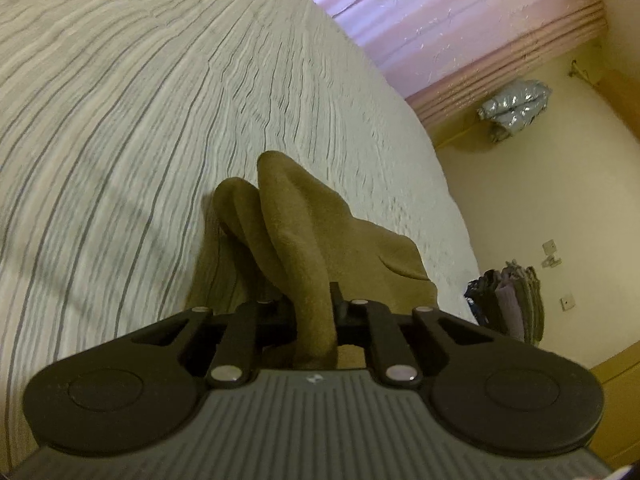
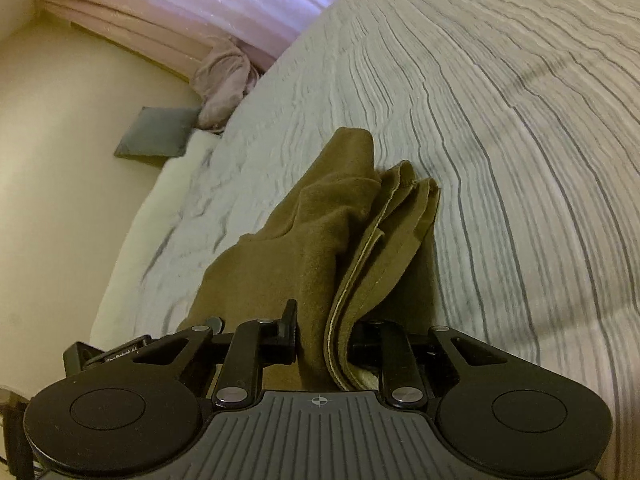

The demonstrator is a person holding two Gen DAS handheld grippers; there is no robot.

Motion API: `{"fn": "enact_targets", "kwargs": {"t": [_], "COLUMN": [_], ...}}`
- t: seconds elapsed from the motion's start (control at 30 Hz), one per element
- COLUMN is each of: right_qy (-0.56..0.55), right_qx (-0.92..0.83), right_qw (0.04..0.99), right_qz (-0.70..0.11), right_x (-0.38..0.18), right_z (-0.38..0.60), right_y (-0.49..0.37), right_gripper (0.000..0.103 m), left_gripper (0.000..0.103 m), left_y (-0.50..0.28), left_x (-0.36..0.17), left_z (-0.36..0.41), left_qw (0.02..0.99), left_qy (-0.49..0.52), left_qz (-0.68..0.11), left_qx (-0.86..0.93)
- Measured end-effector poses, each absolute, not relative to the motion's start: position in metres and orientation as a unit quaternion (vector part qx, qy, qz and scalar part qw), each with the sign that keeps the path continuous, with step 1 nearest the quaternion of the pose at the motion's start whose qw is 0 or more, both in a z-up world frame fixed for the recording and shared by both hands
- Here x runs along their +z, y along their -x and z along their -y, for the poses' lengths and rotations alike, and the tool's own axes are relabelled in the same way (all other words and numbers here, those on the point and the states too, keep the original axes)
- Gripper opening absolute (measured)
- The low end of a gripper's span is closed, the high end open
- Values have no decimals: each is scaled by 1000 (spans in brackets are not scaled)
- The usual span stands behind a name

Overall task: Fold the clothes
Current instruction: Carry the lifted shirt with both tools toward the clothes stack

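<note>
An olive-brown garment hangs bunched above a bed with a white, grey-striped cover. My left gripper is shut on a thick fold of it, and the cloth trails forward and down toward the cover. In the right wrist view the same garment shows a stitched hem edge on its right side. My right gripper is shut on several layers of it. The cloth hides the fingertips of both grippers.
The striped bed cover fills most of both views. Pink curtains hang beyond the bed. On the floor lie a silvery bundle, a stack of folded clothes, a grey cushion and a pink heap.
</note>
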State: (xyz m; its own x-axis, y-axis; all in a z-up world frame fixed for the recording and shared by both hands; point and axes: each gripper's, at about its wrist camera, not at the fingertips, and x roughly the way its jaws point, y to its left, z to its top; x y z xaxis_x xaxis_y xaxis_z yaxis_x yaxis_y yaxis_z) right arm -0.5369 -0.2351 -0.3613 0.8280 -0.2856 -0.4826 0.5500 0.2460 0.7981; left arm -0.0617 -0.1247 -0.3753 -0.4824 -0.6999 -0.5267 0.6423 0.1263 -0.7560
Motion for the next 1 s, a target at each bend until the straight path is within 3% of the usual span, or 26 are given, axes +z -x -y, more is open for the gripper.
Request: {"fn": "enact_targets", "kwargs": {"t": [0.23, 0.6, 0.8, 1.0], "right_qy": [-590, -611, -603, -589], "right_qx": [-252, -346, -418, -510], "right_qw": [758, 711, 680, 619], "right_qz": [-120, -49, 10, 94], "right_x": [-361, -200, -116, -94], "right_z": [251, 211, 176, 135], "right_y": [531, 616, 675, 761], "right_gripper": [18, 17, 17, 17], "left_gripper": [9, 9, 9, 9], "left_y": [61, 128, 214, 335], "left_x": [-362, -195, -140, -115], "left_z": [143, 188, 230, 283], "left_qw": [499, 421, 321, 218], "left_qy": [16, -30, -67, -121], "left_qz": [-579, -577, -572, -558], "left_qx": [-645, -700, -752, -792]}}
